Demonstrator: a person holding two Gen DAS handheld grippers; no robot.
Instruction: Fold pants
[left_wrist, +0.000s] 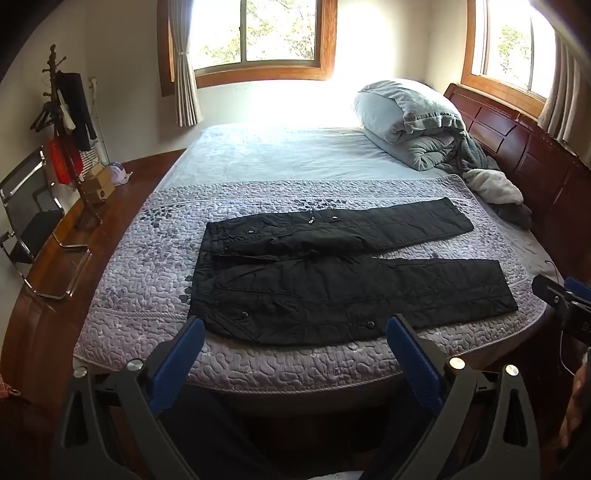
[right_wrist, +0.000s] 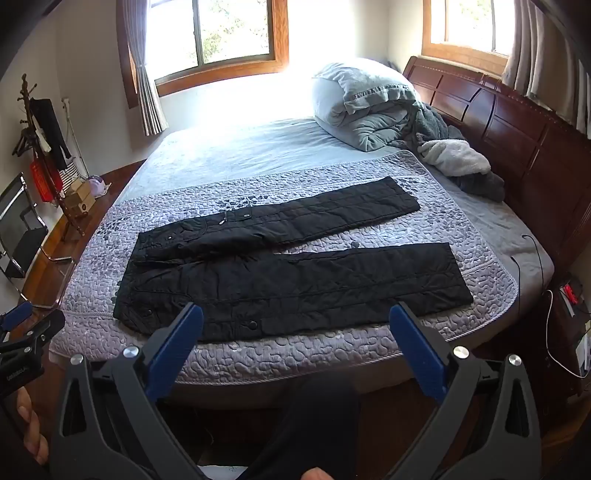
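Left gripper (left_wrist: 295, 338), seen from its own wrist camera, stands with jaws spread wide and nothing between them, tilted down over the near edge of the bed (left_wrist: 295, 369). Black quilted pants (left_wrist: 332, 291) lie flat on the lilac quilted coverlet (left_wrist: 147, 266), waistband to the left, both legs running right and parted; the near leg's lower hem sits just beyond the fingertips, not touched. Judgement: folding has not begun; the approach is in hand. From the right wrist camera, the right gripper (right_wrist: 295, 328) is likewise fully spread and empty, poised above the near leg's edge, the pants (right_wrist: 295, 288) ahead of it. Judgement: the next move calls for both tools to descend and pinch one leg at waistband and cuff, to carry it over the other.
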